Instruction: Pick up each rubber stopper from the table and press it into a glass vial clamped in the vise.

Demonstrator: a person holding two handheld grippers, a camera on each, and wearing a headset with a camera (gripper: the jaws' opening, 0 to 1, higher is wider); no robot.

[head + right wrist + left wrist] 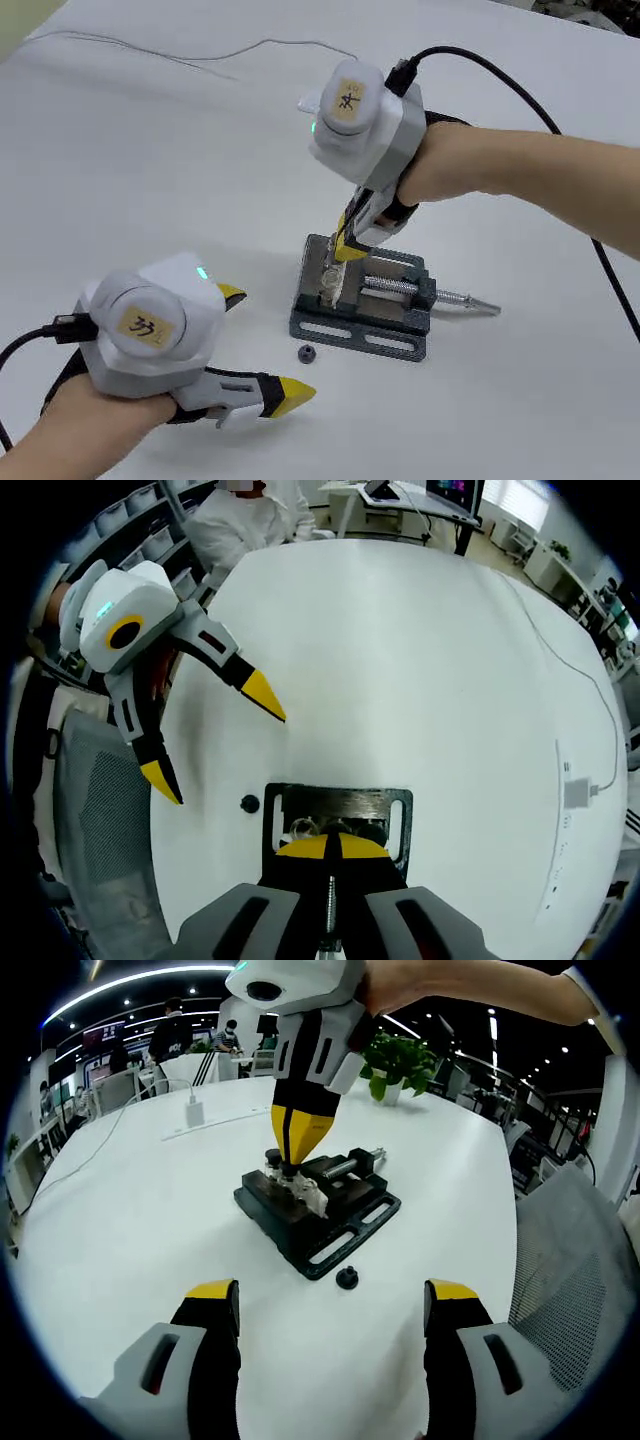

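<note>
Scanning from the left: left gripper (262, 345) low at 7 o'clock of the head view, tongs spread wide, nothing between them, pointing toward 3 o'clock. Next, one loose rubber stopper (307, 353), small and dark, lying on the white table (150, 150) just off the near edge of the vise (385, 325), at about 7 o'clock from it. Near the left gripper's lower tip, not touching. Also in the left gripper view, dead ahead between the open tongs. Then the vise itself, dark metal, mid-table, clamping a glass vial (330, 281) upright; number of vials too small to tell. Above it at 12 o'clock, right gripper (345, 250) pointing straight down, yellow tips drawn together, down on the vial mouth. Stopper pinched there or not: can't tell, hidden by the tips. Probably mid-press on that one. Farthest right, screw handle (470, 300) sticking out toward 3 o'clock.

Handling guess: stopper light, soft, grippy rubber, likely to roll or squirt out if nipped off-centre. Take across the sides at mid-height, leaving the entering end free. Glass thin and fragile, steadied by the vise alone: press straight down, gently, no sideways lean.
</note>
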